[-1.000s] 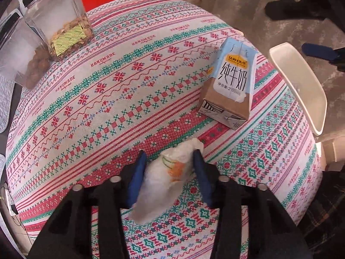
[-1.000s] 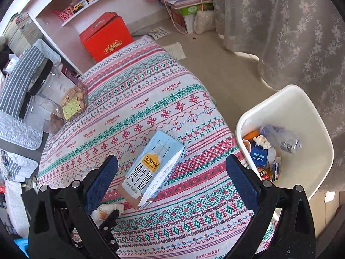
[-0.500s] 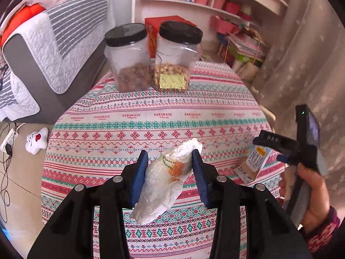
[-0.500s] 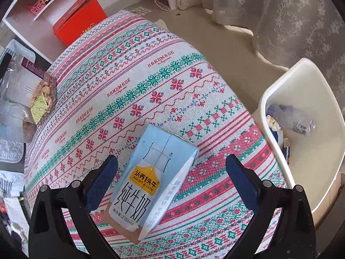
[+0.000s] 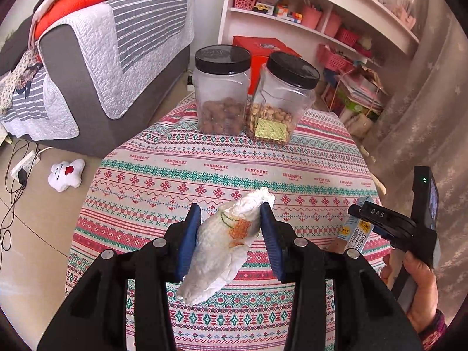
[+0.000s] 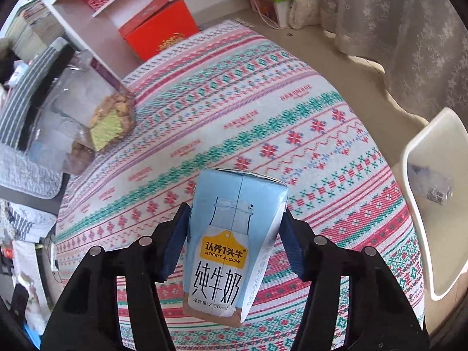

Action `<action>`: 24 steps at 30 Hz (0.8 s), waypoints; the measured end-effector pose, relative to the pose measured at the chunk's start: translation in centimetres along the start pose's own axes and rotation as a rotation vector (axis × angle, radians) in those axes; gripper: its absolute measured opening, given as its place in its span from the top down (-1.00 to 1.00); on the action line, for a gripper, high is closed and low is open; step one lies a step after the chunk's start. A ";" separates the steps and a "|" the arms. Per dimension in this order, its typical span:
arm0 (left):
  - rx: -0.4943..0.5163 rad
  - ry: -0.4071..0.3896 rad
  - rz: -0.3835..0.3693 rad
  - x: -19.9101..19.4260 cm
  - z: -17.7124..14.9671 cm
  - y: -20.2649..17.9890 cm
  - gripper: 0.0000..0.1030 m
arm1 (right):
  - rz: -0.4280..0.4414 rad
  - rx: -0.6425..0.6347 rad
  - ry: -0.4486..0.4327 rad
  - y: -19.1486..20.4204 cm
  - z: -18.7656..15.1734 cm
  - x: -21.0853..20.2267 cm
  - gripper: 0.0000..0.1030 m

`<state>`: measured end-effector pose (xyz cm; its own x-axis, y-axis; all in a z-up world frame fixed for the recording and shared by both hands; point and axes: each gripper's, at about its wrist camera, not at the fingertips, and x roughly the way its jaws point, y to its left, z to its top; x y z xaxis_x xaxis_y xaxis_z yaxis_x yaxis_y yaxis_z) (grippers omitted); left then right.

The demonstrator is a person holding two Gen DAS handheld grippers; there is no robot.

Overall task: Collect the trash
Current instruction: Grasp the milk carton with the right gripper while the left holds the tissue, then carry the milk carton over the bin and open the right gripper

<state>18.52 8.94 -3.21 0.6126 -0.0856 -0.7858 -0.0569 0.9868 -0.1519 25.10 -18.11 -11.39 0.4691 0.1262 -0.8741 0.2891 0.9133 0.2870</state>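
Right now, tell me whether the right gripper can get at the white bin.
Probably yes: the white bin stands just off the table edge with nothing between, though the right gripper is closing around the milk carton.

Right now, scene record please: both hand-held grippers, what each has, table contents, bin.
left hand-held gripper: shut on crumpled white wrapper, held above the table
right hand-held gripper: jaws closing around the milk carton, which sits between the pads
milk carton: light blue, lying on the tablecloth
other table items: two black-lidded clear jars, walnut jar and pistachio jar, side by side at the far edge
bin: white bin beside the table, a plastic bottle inside
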 end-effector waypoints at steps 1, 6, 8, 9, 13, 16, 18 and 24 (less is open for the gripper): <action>-0.012 -0.011 0.004 -0.2 0.1 0.2 0.19 | 0.025 -0.024 -0.016 0.8 -0.1 -0.8 -0.07; -0.049 -0.079 0.030 -1.6 0.7 0.4 0.19 | 0.135 -0.135 -0.117 4.5 -1.3 -5.6 -0.01; -0.048 -0.114 0.037 -2.4 0.9 0.3 0.19 | 0.171 -0.173 -0.158 5.4 -1.6 -7.2 -0.01; -0.047 -0.130 0.037 -2.8 1.0 0.2 0.19 | 0.190 -0.189 -0.179 5.9 -1.9 -8.1 -0.01; -0.042 -0.201 0.038 -4.5 1.4 -0.4 0.19 | 0.235 -0.245 -0.254 6.7 -2.7 -11.0 -0.01; -0.045 -0.234 0.025 -5.5 1.6 -0.9 0.19 | 0.227 -0.277 -0.301 6.6 -3.2 -12.6 0.00; -0.047 -0.250 0.020 -6.0 1.7 -1.3 0.19 | 0.214 -0.293 -0.330 6.5 -3.5 -13.5 -0.01; -0.036 -0.285 0.016 -7.0 1.5 -2.8 0.18 | 0.186 -0.305 -0.395 4.8 -3.5 -15.5 -0.01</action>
<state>15.61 7.01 3.62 0.8082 -0.0224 -0.5885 -0.0936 0.9817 -0.1660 16.29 -14.30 2.20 0.7849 0.1954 -0.5880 -0.0577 0.9679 0.2446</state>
